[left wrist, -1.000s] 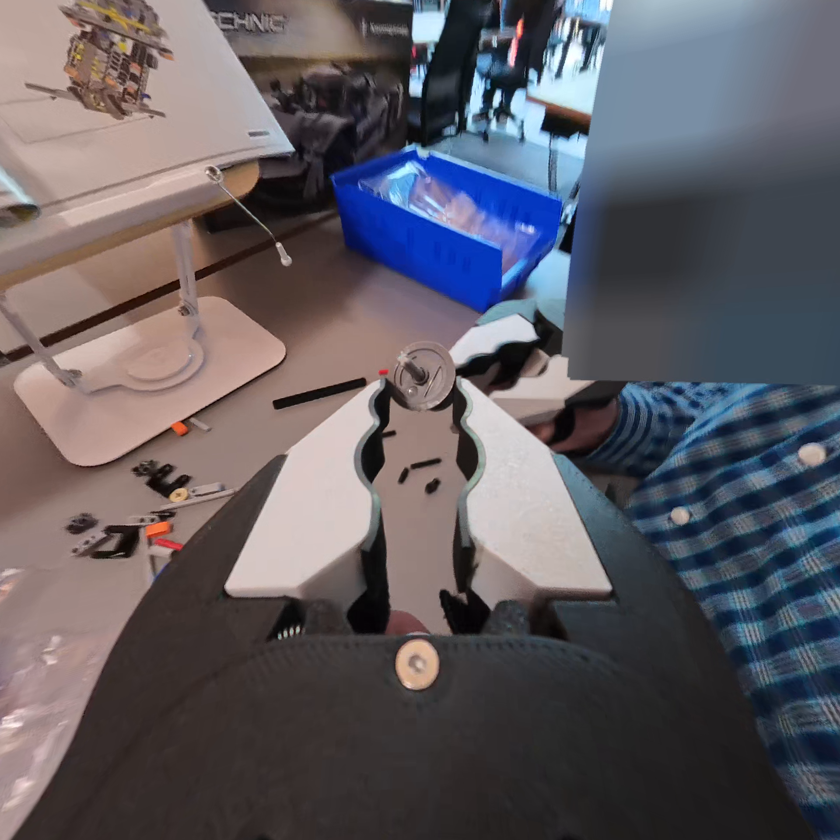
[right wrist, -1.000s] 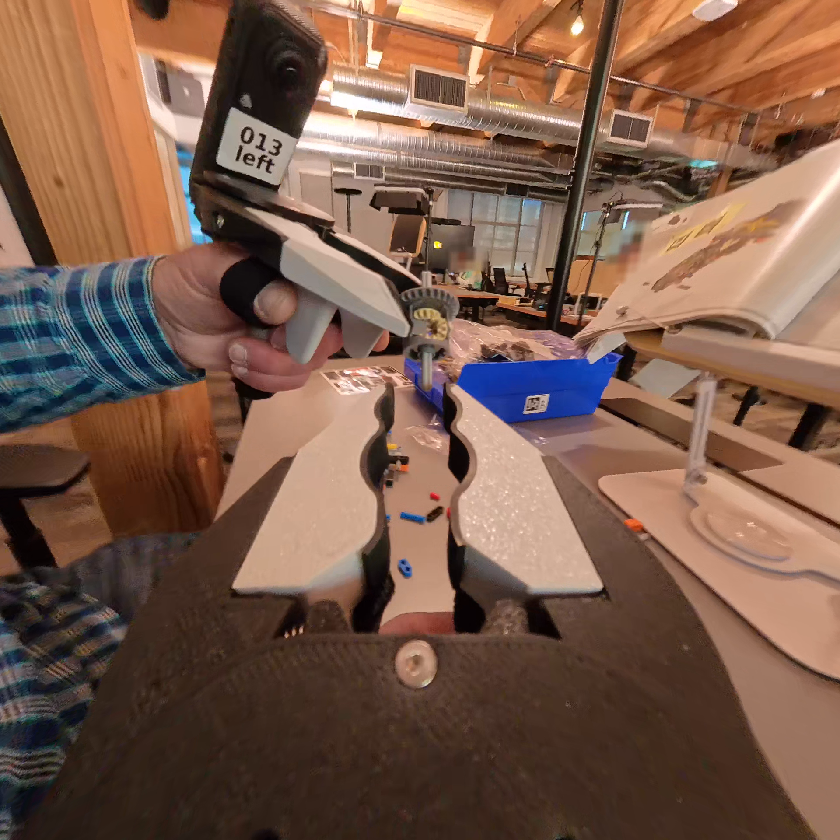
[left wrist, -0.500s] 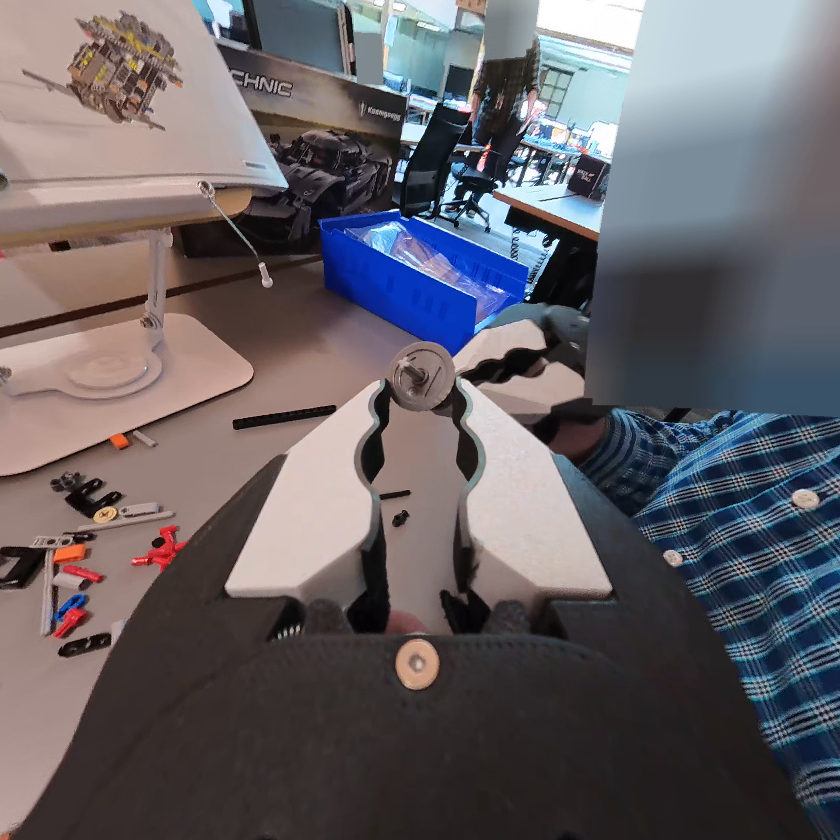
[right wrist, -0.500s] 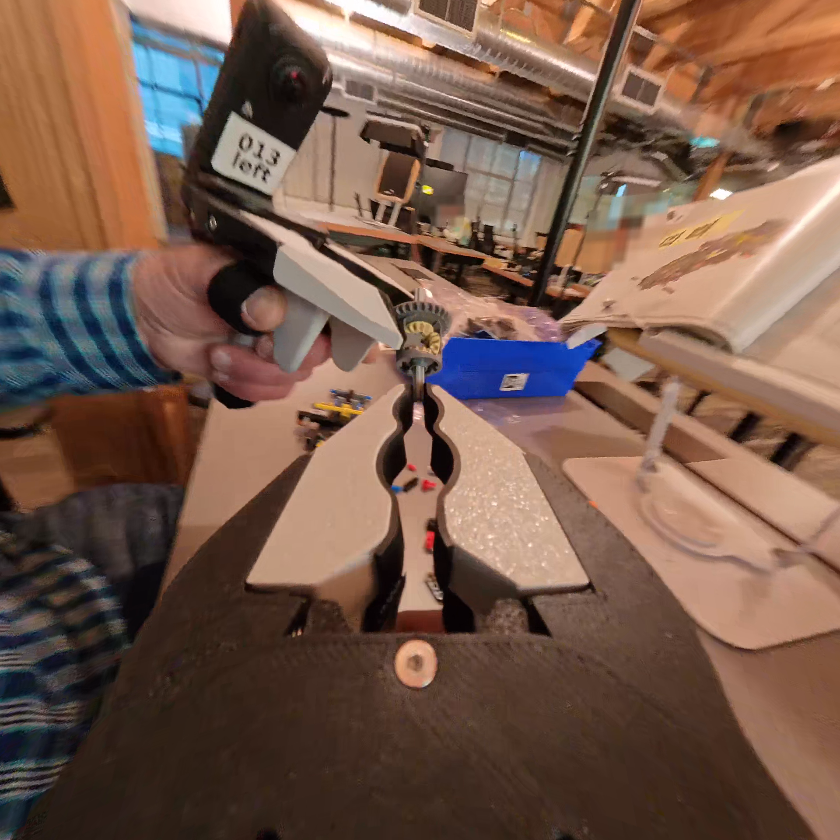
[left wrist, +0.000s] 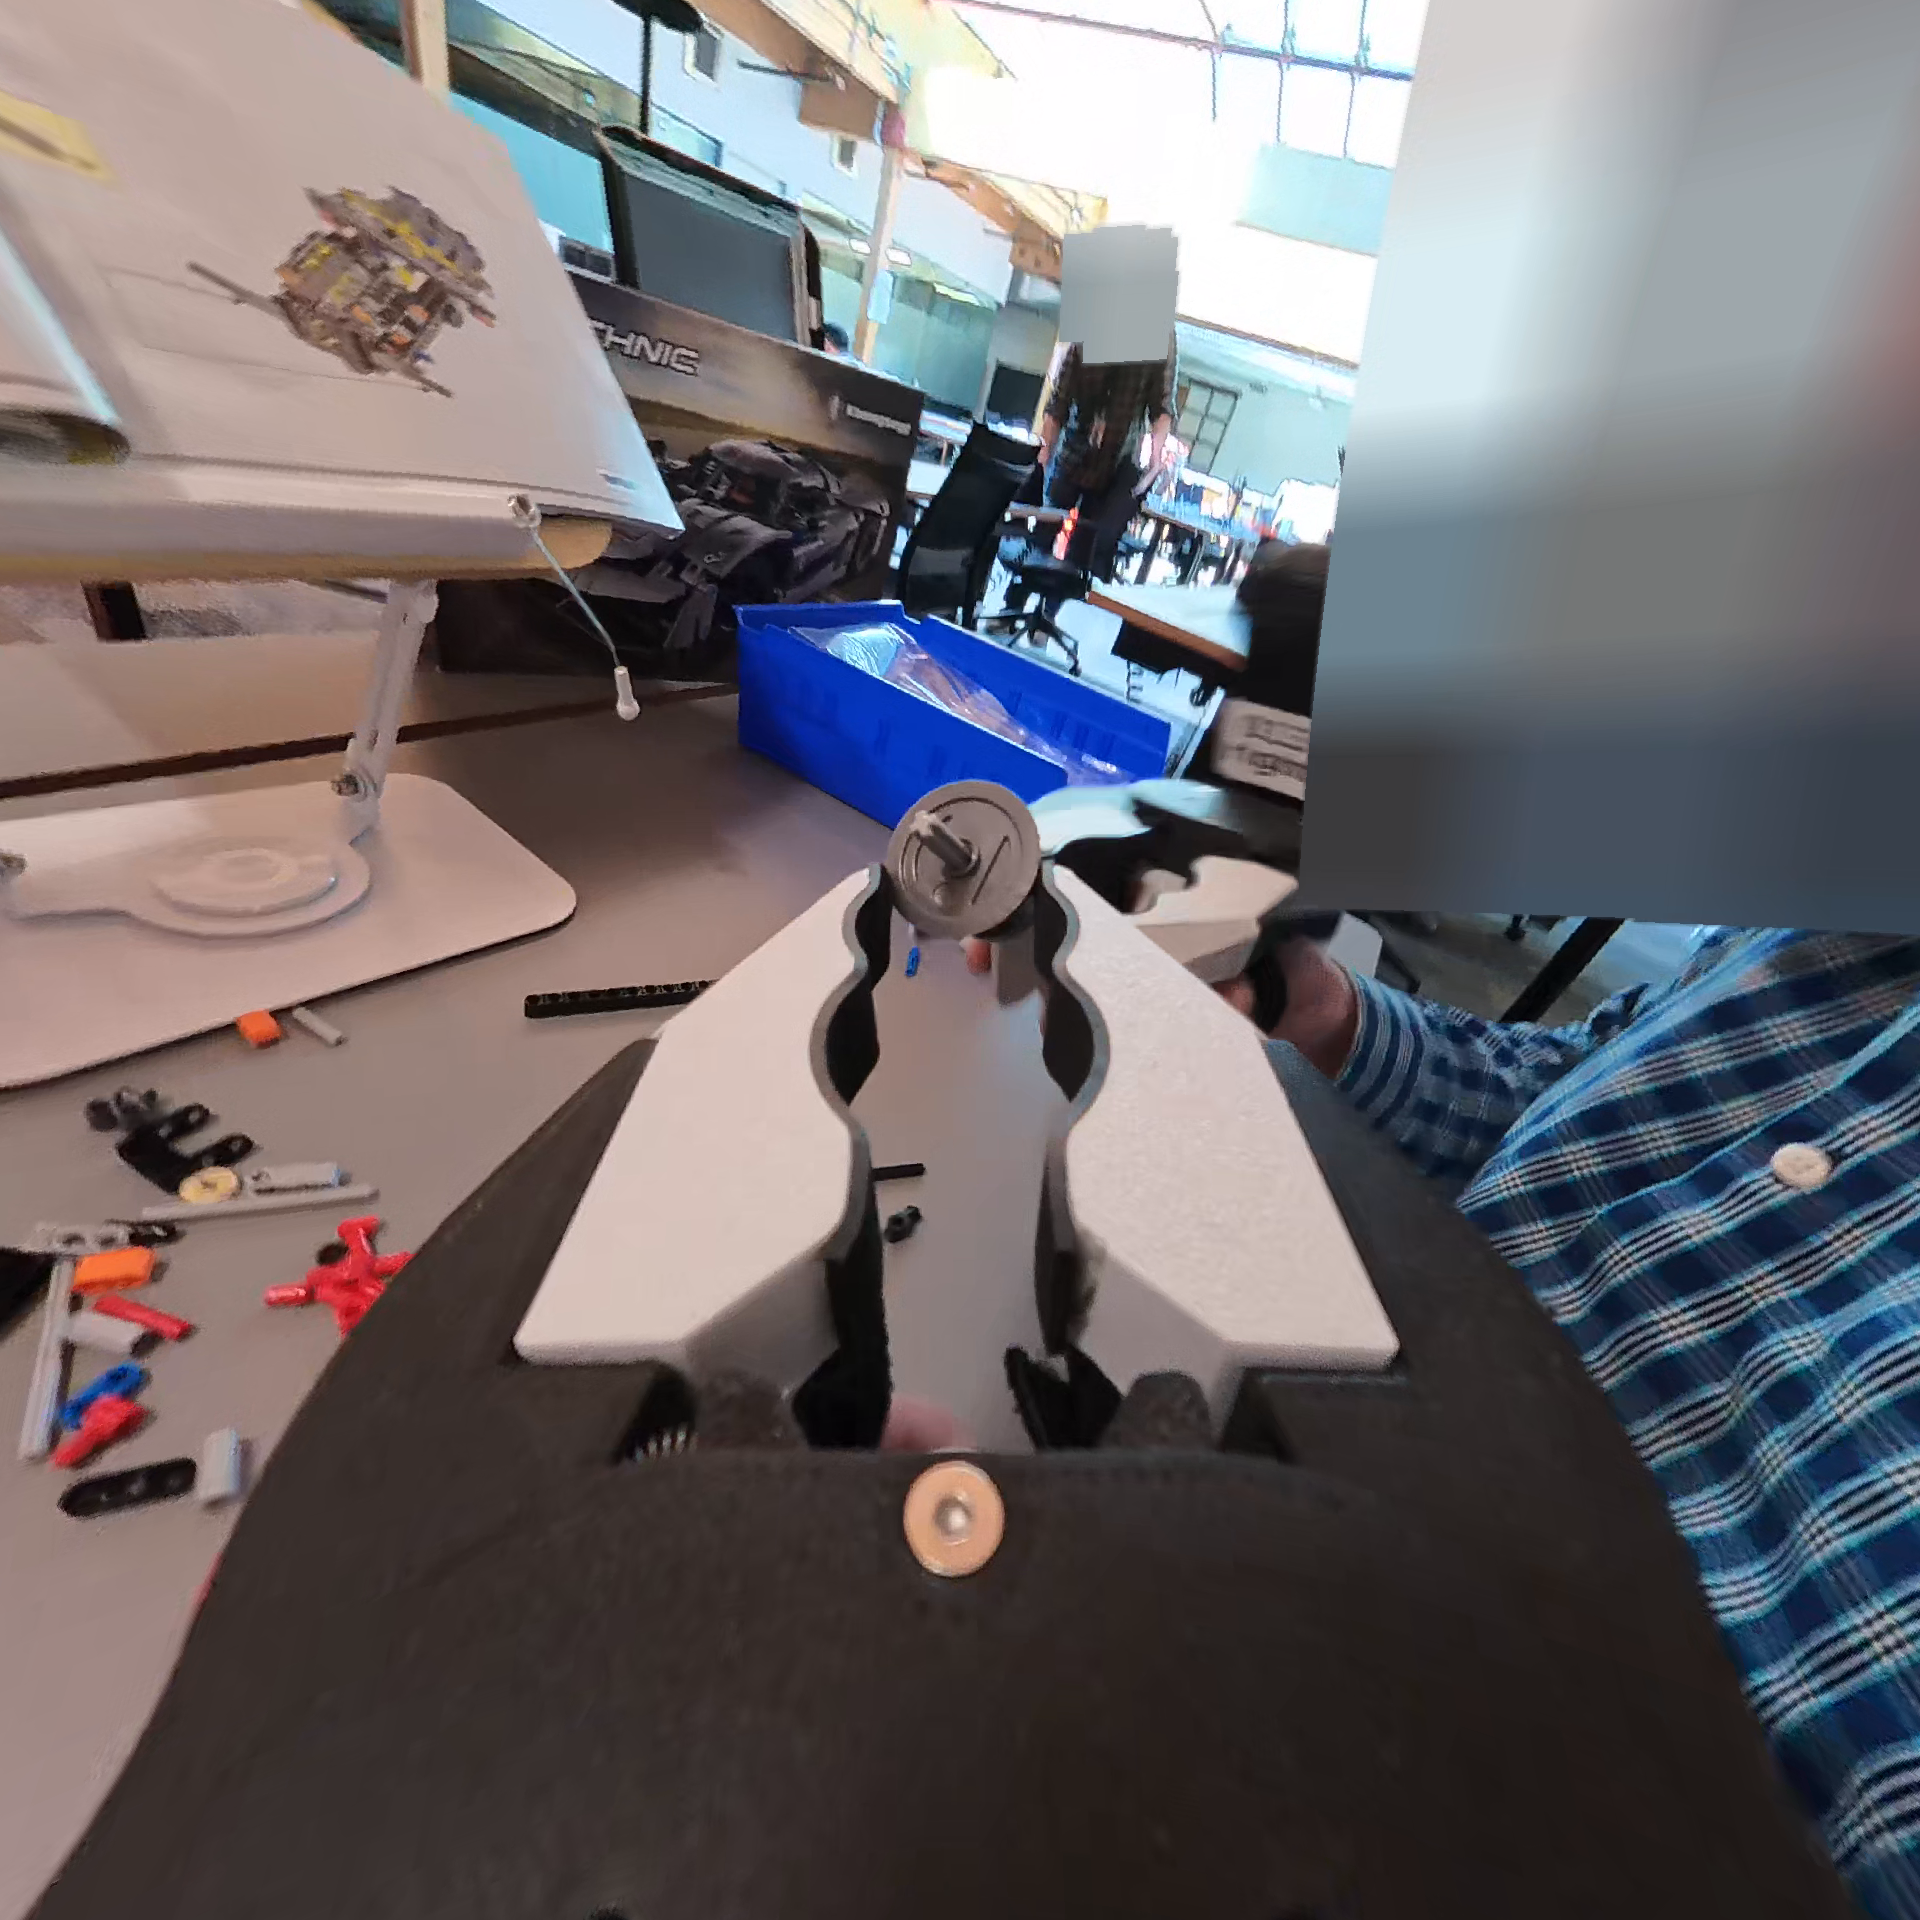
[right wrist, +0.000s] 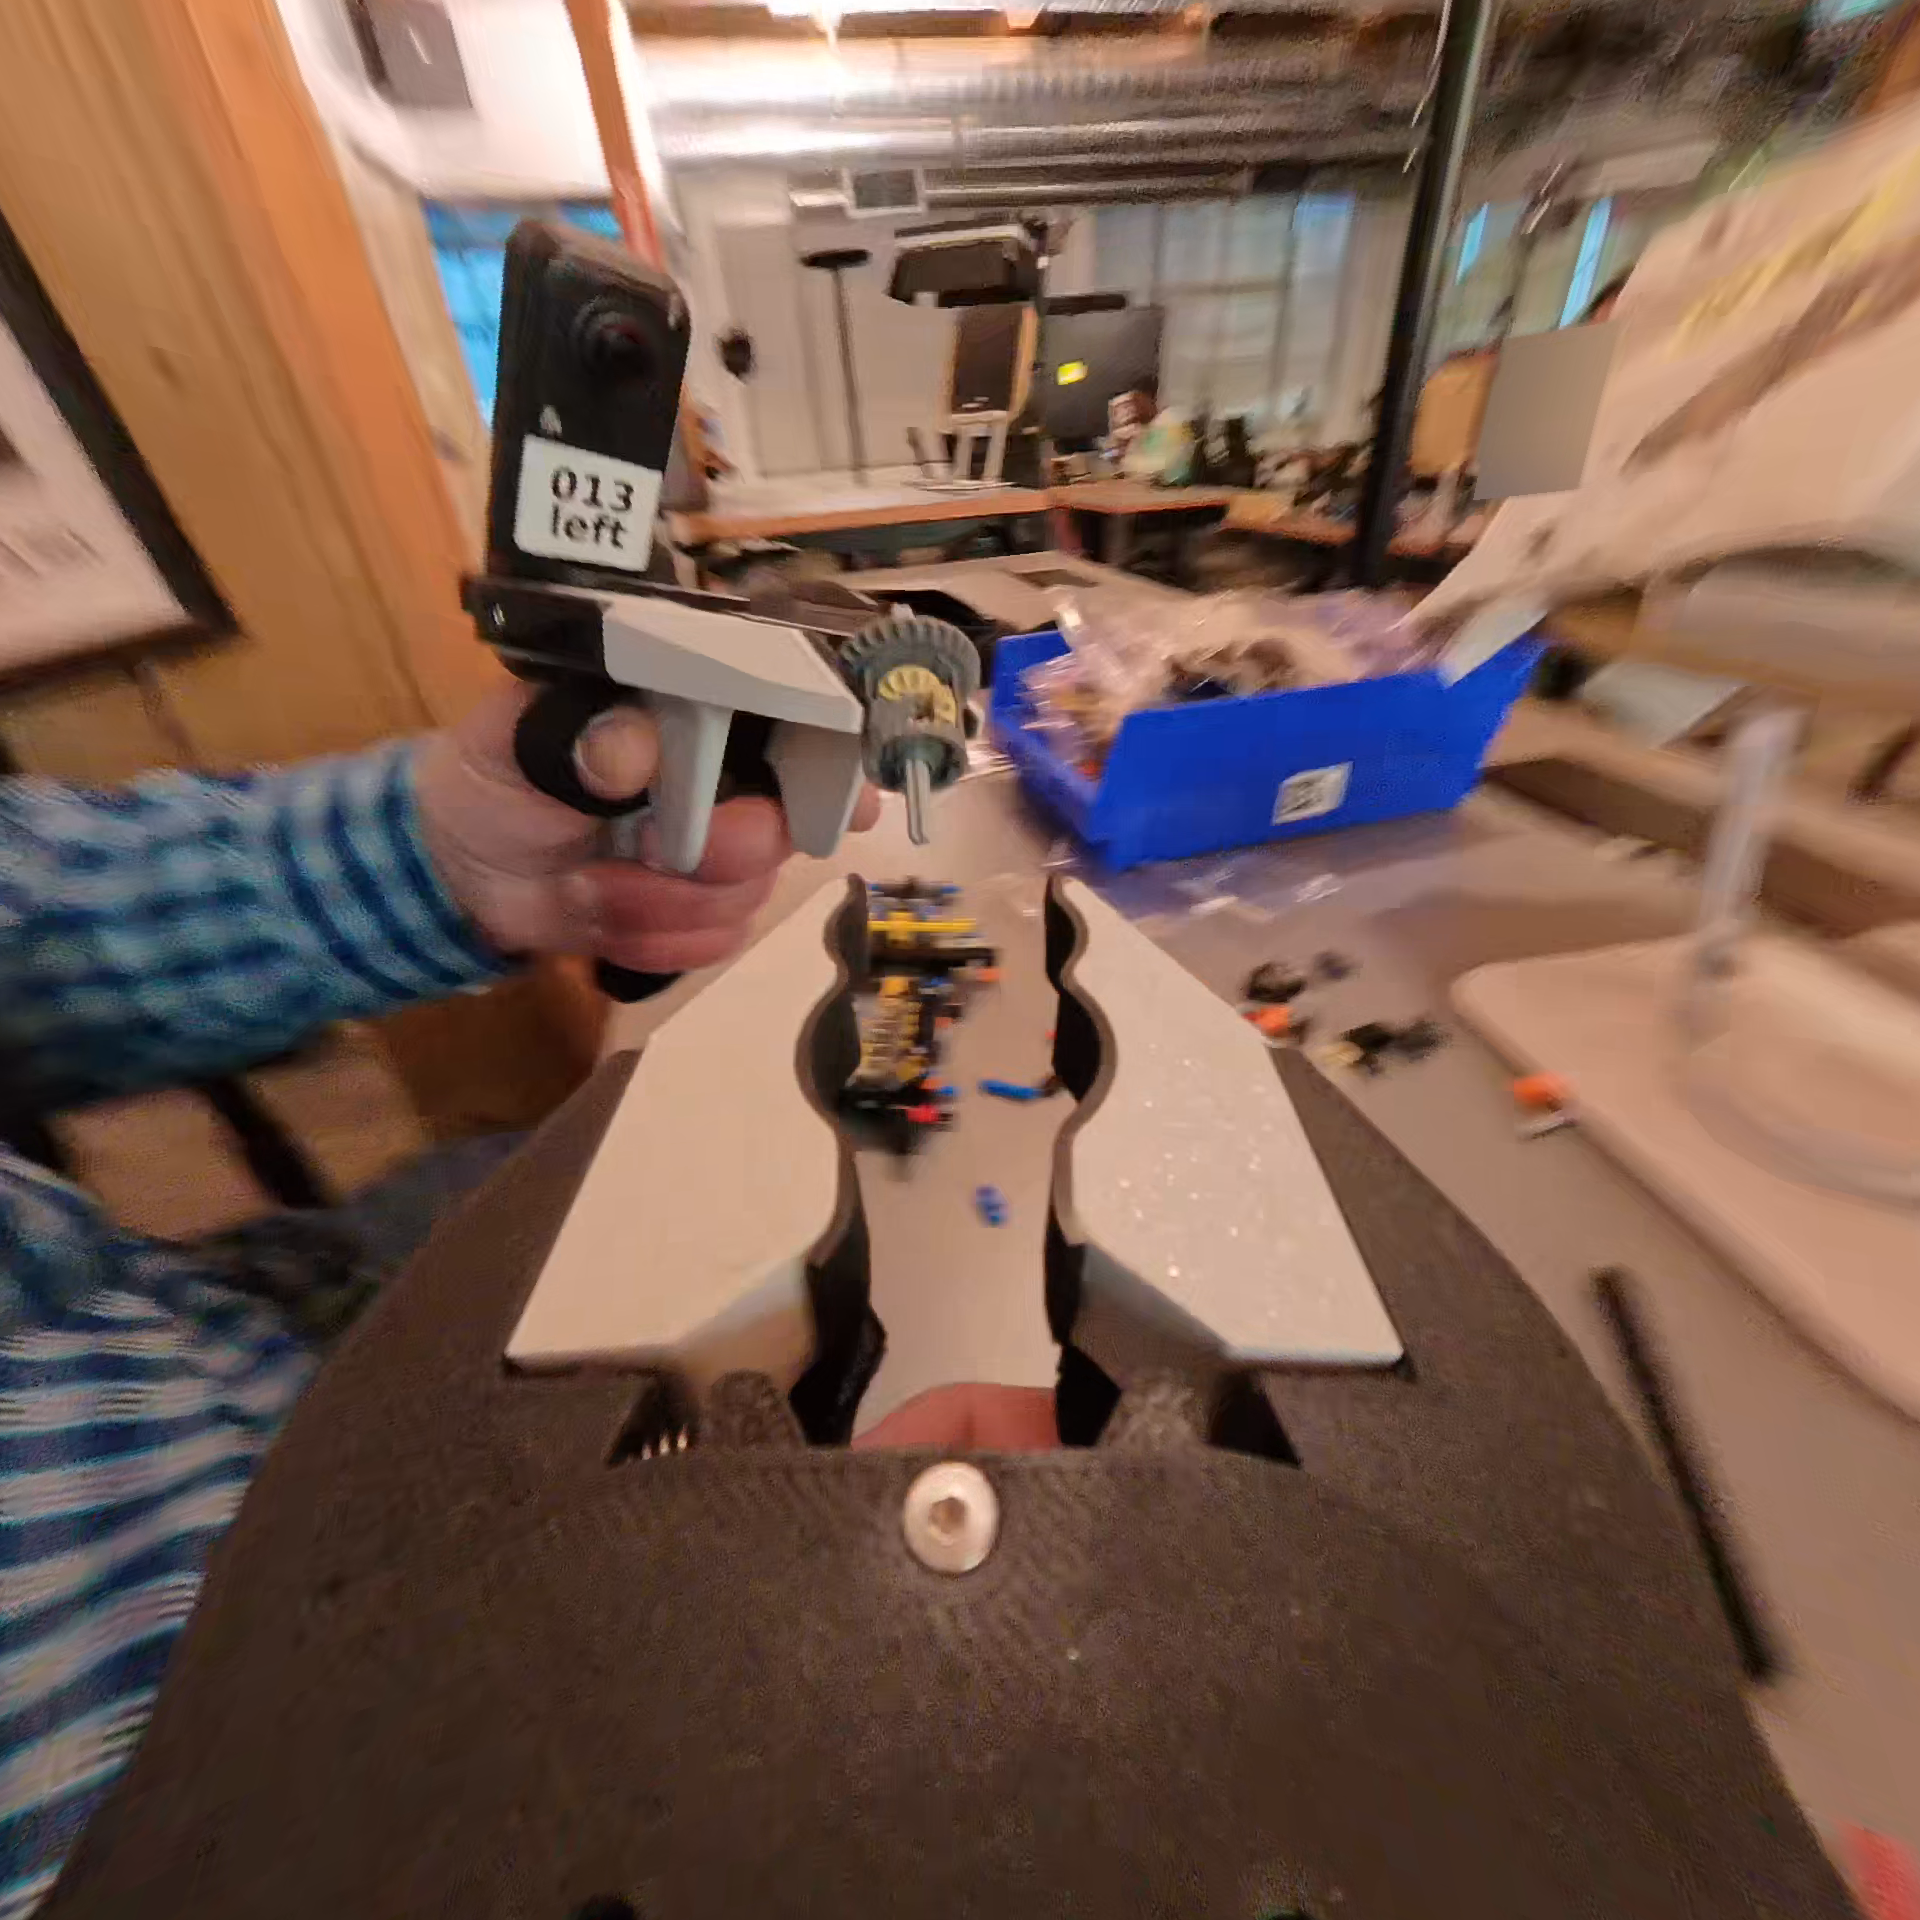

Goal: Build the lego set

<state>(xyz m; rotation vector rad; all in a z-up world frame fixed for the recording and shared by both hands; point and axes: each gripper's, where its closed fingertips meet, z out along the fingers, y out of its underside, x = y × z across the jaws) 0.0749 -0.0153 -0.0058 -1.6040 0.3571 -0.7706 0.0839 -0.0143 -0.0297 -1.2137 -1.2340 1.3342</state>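
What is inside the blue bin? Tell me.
The blue bin holds clear plastic bags piled past its rim, with small dark pieces showing through. Anything beneath the bags is covered.

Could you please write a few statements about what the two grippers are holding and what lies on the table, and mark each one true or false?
1. The left gripper is shut on the grey gear assembly. True.
2. The right gripper holds the axle below the gear. False: its fingers are apart, with nothing between them.
3. The blue bin contains clear plastic bags. True.
4. The instruction booklet lies flat on the table. False: it rests tilted on a white stand.
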